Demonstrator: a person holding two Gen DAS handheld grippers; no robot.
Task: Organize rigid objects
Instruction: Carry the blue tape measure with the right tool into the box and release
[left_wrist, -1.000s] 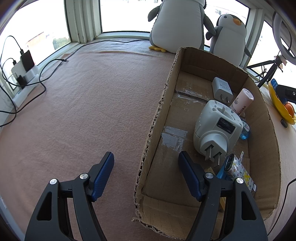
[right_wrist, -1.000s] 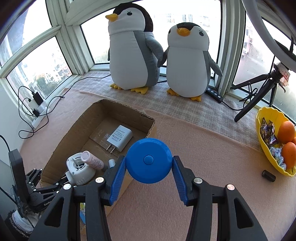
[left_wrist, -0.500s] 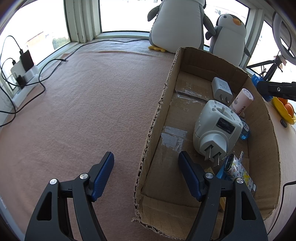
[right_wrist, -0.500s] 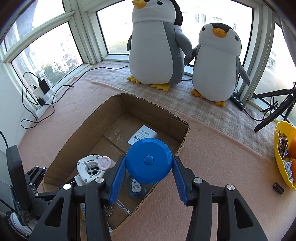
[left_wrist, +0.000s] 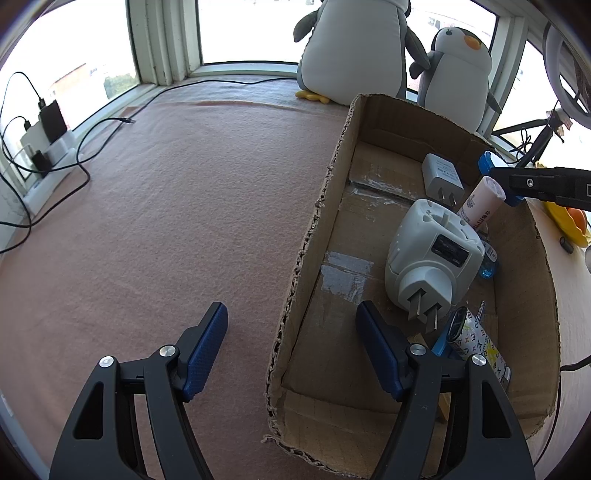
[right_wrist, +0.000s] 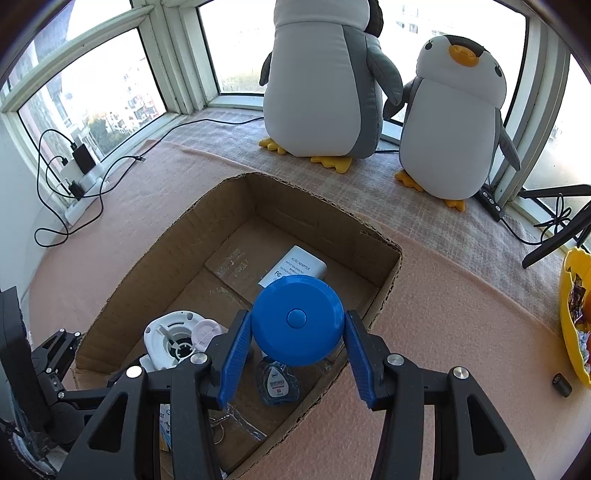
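My right gripper (right_wrist: 297, 322) is shut on a round blue disc (right_wrist: 295, 317) with a centre button and holds it over the right side of an open cardboard box (right_wrist: 384, 291). The box holds a large white plug adapter (left_wrist: 432, 254), a white charger (left_wrist: 441, 179), a pink-white tube (left_wrist: 480, 203), a small clear blue bottle (right_wrist: 277, 382) and a patterned packet (left_wrist: 480, 343). My left gripper (left_wrist: 291, 317) stands open, low, astride the box's left wall (left_wrist: 306, 236), one finger inside and one outside. The left wrist view shows the right gripper (left_wrist: 535, 184) above the far right wall.
Two plush penguins (right_wrist: 325, 85) (right_wrist: 454, 122) stand by the window behind the box. A power strip with cables (left_wrist: 44, 147) lies at the left. At the right are a yellow bowl of oranges (right_wrist: 572, 317), a small black cylinder (right_wrist: 561, 384) and a tripod leg (right_wrist: 554, 236).
My right gripper has carried the blue disc from beside the box to above its inside, a little lower and closer to the penguins. The left gripper has stayed still.
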